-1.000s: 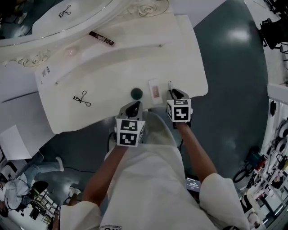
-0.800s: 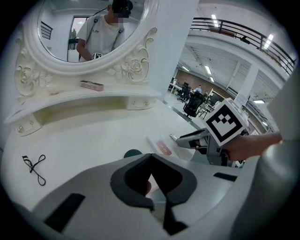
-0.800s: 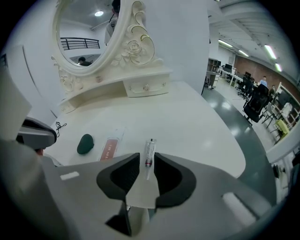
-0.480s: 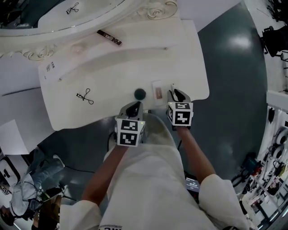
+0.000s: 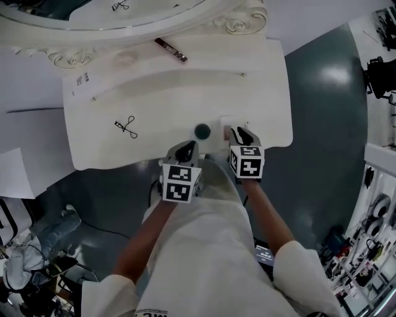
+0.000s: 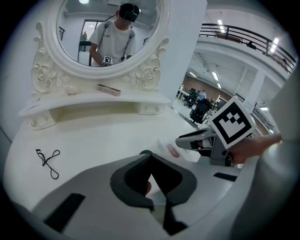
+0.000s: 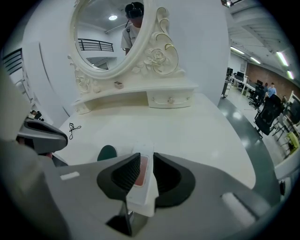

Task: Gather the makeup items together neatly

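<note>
A white palette with a pink window (image 5: 225,124) lies flat near the dressing table's front edge, just right of a dark green round item (image 5: 202,131). My right gripper (image 5: 240,132) hangs over the palette (image 7: 143,159). Its jaws stand a little apart, and the palette shows through the gap, partly behind the left pad. My left gripper (image 5: 185,148) is at the front edge below the green item (image 6: 146,152), jaw tips together (image 6: 151,159). A black eyelash curler (image 5: 125,127) lies far left. A dark stick (image 5: 171,50) rests on the shelf.
The white dressing table (image 5: 154,99) has a raised shelf and an ornate oval mirror (image 5: 124,12) at the back. A pale pink round thing (image 5: 127,59) sits on the shelf. Grey floor surrounds the table, with clutter far left and right.
My right gripper has shifted left, from beside the palette to over it. The palette and the green item have kept their places. The head view has swung, so the table sits further right.
</note>
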Motion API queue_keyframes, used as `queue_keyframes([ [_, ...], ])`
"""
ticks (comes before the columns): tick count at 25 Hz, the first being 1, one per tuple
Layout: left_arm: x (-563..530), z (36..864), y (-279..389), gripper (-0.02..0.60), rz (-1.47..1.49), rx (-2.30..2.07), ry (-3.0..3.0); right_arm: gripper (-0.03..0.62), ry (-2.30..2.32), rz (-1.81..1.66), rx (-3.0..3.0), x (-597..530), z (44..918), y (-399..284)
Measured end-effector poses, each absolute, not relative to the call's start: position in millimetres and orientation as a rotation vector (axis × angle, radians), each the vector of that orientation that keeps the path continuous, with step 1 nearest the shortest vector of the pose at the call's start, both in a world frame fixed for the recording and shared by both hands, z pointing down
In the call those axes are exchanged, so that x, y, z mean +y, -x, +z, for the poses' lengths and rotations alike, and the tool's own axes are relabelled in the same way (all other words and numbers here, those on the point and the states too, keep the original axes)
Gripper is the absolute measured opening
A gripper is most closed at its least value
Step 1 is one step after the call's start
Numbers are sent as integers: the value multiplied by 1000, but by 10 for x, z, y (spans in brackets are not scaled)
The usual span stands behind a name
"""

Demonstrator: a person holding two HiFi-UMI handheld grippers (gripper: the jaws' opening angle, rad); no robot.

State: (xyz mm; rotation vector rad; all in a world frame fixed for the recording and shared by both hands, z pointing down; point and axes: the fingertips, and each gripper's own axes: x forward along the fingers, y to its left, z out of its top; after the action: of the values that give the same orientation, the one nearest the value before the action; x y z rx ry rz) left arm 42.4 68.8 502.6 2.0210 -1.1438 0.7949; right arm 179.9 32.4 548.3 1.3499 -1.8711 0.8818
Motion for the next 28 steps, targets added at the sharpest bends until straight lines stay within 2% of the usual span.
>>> queue_keyframes([
  [18, 786, 5046, 210, 9, 701, -1322, -1870, 84, -1147, 804, -2032, 146, 5344, -855],
  [28, 817, 5057, 569, 10, 640, -1446, -1762, 12, -1066, 768, -2096, 152, 5265, -472],
])
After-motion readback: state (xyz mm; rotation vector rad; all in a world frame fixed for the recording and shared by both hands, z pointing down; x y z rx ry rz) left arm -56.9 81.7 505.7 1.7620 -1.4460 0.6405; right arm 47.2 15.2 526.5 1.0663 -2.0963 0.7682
